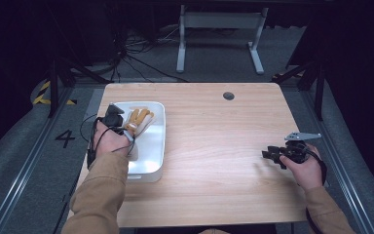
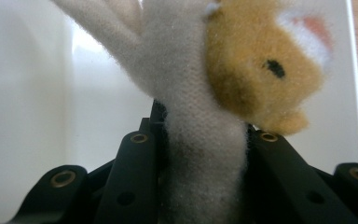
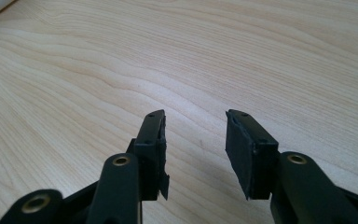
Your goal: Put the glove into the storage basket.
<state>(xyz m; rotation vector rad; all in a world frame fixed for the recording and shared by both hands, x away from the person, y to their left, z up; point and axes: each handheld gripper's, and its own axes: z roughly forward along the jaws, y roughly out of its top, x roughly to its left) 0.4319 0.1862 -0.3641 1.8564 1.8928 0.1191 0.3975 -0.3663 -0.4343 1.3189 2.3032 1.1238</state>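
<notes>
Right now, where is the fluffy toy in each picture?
High view: the plush toy is at the left, over the white tray, clamped in the left gripper.
Left gripper view: it sits in the middle, up close, its pale limb pinched between the black jaws.
Right gripper view: bare wooden table and open jaws instead.
Shared landmark: the white tray; the table too.

A lab or test bay, not a home. Dark curtained walls all round. Grey carpeted floor [image 1: 214, 53] with metal rails [image 1: 19, 170], yellow-black hazard tape [image 1: 43, 92] and a painted number 4 [image 1: 65, 138]. Loose cables [image 1: 131, 56] trailing behind a bare wooden worktop [image 1: 214, 146]; white frame legs [image 1: 219, 39] beyond.
</notes>
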